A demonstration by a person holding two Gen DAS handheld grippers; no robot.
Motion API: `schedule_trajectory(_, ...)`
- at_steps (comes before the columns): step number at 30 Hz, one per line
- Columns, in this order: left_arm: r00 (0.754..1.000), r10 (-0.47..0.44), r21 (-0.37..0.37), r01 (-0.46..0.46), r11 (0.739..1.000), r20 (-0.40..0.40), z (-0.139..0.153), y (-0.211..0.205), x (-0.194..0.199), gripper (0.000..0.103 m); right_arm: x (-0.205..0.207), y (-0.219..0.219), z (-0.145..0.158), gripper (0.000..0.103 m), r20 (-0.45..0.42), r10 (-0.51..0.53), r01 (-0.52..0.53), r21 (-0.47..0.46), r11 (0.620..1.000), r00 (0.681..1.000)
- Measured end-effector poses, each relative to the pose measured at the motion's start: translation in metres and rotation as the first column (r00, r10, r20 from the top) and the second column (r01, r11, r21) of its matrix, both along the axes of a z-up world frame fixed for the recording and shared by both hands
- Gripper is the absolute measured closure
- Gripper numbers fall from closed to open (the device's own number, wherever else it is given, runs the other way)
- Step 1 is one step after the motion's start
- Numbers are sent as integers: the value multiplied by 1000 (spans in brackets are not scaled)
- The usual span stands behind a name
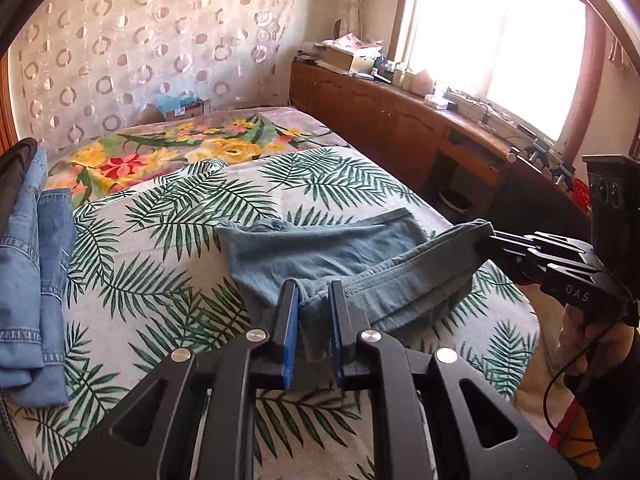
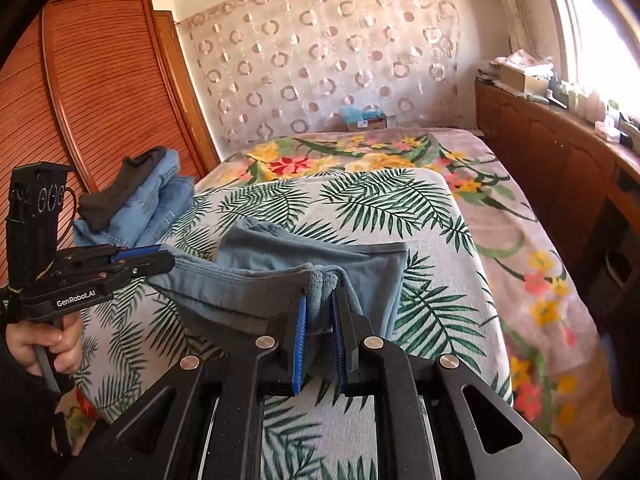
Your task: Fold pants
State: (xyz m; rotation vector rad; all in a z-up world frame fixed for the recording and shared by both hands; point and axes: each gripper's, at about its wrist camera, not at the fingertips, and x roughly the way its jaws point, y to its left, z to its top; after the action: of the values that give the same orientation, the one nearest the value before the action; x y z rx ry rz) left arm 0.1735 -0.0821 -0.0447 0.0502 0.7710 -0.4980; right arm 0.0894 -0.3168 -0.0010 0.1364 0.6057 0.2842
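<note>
The left gripper [image 1: 314, 300] and right gripper [image 2: 322, 300] each pinch a bunched edge of the soft grey-blue cotton pants [image 1: 320, 248], lifting it. The remainder lies on the palm-leaf printed bedsheet [image 1: 160, 248], near folded blue denim jeans [image 1: 36, 260].

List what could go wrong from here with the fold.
1. Each gripper, left gripper and right gripper, pinches only a small bunch of the blue-grey pants near the edge; the cloth could slip out mid-fold.
2. The fabric between the grips sags and creases, so the fold may land uneven.
3. The stack of jeans lies close on the same leaf-print sheet; a wide swing might drag it.
</note>
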Motion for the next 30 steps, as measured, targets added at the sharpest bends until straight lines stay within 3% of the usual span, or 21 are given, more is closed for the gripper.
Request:
schedule_trajectory(10, 1000, 3, 74, -1, 997, -27, -19, -17, 28, 87, 35, 6, -15, 91, -50, -30, 29, -25, 999, 998)
schedule_trajectory(14, 998, 25, 65, -22, 998, -52, -25, -14, 30, 86, 40, 9, -18, 91, -57, -40, 37, -46, 998, 998)
schedule_trajectory(19, 999, 37, 47, -36, 998, -32, -20, -6, 17, 70, 37, 5, -11, 88, -44, -33, 32, -27, 999, 998)
schedule_trajectory(21, 1000, 29, 46, -29, 999, -11, -16, -3, 10, 56, 32, 2, -7, 84, -28, -31, 31, -24, 999, 999)
schedule_trajectory(22, 1000, 25, 45, -25, 999, -6, -14, -3, 8, 54, 30, 0, -7, 83, -19, -34, 33, -26, 999, 999)
schedule_trajectory(25, 1000, 7, 56, -8, 998, 6, -13, -3, -2, 54, 20, -2, -4, 79, 11, -38, 38, -42, 998, 999)
schedule_trajectory(27, 1000, -14, 73, 14, 997, 0, -18, -5, -8, 54, 13, -3, -4, 70, 22, -35, 36, -57, 998, 999)
schedule_trajectory(30, 999, -34, 122, 36, 992, -16, -30, -11, -9, 54, 9, -1, -13, 66, 1, 8, -7, -84, 996, 1000)
